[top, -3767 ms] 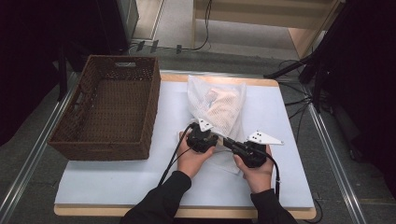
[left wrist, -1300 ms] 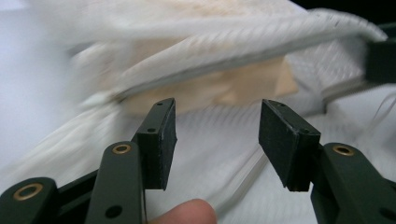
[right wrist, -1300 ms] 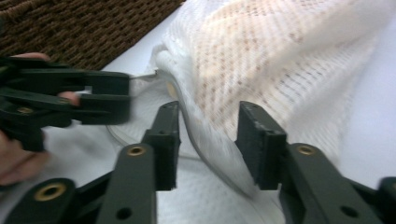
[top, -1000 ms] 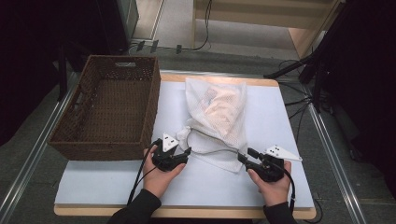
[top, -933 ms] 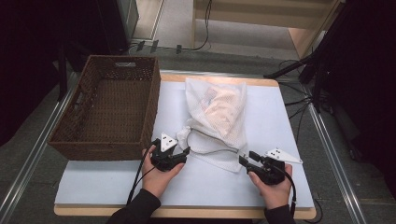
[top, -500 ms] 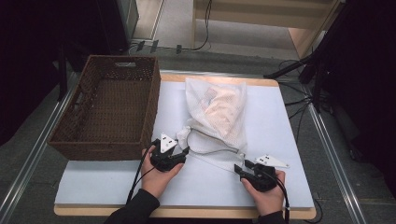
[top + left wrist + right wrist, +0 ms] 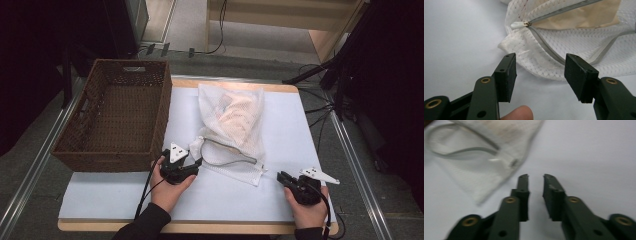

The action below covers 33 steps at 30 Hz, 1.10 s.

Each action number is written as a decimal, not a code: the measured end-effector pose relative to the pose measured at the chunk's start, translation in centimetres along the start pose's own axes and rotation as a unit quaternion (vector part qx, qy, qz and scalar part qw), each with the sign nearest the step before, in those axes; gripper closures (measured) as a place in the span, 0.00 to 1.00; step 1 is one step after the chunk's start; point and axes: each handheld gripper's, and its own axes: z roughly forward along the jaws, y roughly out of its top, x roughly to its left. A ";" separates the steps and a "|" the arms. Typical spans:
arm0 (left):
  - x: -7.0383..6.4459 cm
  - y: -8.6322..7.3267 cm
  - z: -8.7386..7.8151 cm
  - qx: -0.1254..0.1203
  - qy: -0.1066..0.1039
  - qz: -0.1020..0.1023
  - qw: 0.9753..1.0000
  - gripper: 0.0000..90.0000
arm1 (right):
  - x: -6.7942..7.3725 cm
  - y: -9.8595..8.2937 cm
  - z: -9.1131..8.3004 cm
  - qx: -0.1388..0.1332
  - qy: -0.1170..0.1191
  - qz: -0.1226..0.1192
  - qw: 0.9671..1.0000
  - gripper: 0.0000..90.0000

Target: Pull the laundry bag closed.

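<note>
A white mesh laundry bag (image 7: pixel 232 117) with a beige garment inside lies in the middle of the table. Its grey zipper (image 7: pixel 230 162) hangs apart in a loop along the near edge. My left gripper (image 7: pixel 197 162) rests just left of the bag's near corner. In the left gripper view its jaws (image 7: pixel 540 65) are open wide, short of the mesh bag (image 7: pixel 574 42) and the zipper pull (image 7: pixel 520 24). My right gripper (image 7: pixel 281 176) sits to the right, apart from the bag. Its jaws (image 7: pixel 535 177) are open by a narrow gap with nothing between them, and the bag's corner (image 7: pixel 481 177) lies ahead to the left.
A brown wicker basket (image 7: pixel 162 115) stands on the left part of the table, its near corner close to my left hand. The pale blue tabletop (image 7: pixel 225 197) stretches between my hands. Cables and furniture legs lie on the floor beyond the table.
Both grippers drew back from the bag's middle toward the near edge, and the zipper now gapes. In the last half second the right gripper slid right, away from the bag; the left stayed.
</note>
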 end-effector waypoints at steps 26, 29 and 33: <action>-0.6 0.0 0.1 0.010 -0.020 -0.018 1.000 0.49 | 1.1 -0.2 0.5 0.028 -0.026 -0.024 0.999 1.00; -1.5 0.2 0.9 0.029 -0.031 -0.013 0.999 0.49 | 0.7 -0.2 0.5 0.023 -0.027 -0.020 0.999 1.00; -2.1 0.6 1.7 0.069 -0.035 0.003 0.997 0.74 | 1.8 -0.1 0.7 0.017 -0.015 -0.034 0.999 1.00</action>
